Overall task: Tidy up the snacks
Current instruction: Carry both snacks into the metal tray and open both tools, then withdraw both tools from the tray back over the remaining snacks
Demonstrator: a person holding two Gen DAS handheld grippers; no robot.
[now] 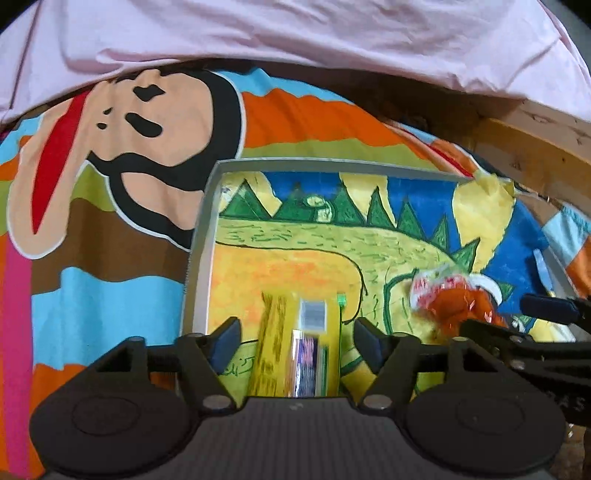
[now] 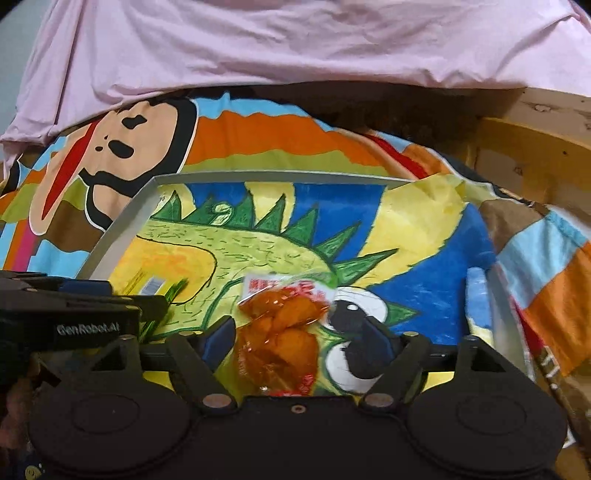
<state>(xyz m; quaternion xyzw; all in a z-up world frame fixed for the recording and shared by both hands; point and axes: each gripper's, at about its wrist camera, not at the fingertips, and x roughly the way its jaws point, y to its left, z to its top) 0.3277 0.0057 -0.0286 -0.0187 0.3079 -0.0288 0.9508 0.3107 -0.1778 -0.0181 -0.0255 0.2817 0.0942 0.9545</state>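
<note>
Crinkly clear snack pouch (image 2: 280, 325) between spread right gripper (image 2: 299, 343), flat yellow packet (image 1: 295, 350) between spread left gripper (image 1: 295, 336)

Both wrist views are evenly and softly lit, with no hard glare. A dark shadow band lies under the hanging pink cloth (image 1: 295, 33). Fisheye bending curves the tray rim (image 1: 201, 236) and the wooden frame (image 1: 535, 147) near the edges; the corners go black. The yellow packet (image 1: 295, 350) is smeared with blur, and the orange snack bag (image 2: 280, 332) looks soft.
</note>
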